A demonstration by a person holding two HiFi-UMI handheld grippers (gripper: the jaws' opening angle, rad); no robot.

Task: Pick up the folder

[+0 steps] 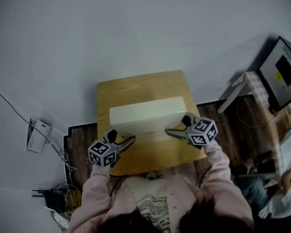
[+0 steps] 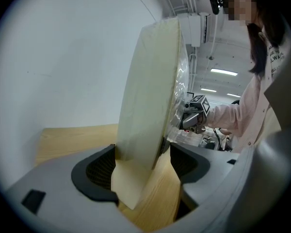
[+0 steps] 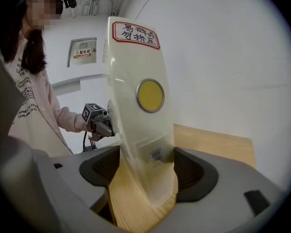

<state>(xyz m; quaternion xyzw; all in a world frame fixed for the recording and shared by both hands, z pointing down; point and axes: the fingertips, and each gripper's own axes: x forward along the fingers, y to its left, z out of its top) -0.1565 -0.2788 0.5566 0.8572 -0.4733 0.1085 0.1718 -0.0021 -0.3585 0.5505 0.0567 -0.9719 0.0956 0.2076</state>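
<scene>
A cream-white box folder (image 1: pixel 148 113) stands on its long edge on the small wooden table (image 1: pixel 136 84). My left gripper (image 1: pixel 131 139) is at its left end, my right gripper (image 1: pixel 170 130) at its right end. In the left gripper view the folder (image 2: pixel 150 91) rises between the jaws of the left gripper (image 2: pixel 141 166); one pad touches it, and a thin gap shows at the other. In the right gripper view the labelled spine (image 3: pixel 136 106) with a yellow disc fills the right gripper (image 3: pixel 145 169), both pads against it.
A pale wall runs close behind the table. A monitor (image 1: pixel 283 72) on a white desk (image 1: pixel 235 91) stands at the right. Cables and a power strip (image 1: pixel 58 198) lie on the dark floor at the lower left, near a small leaflet (image 1: pixel 38 136).
</scene>
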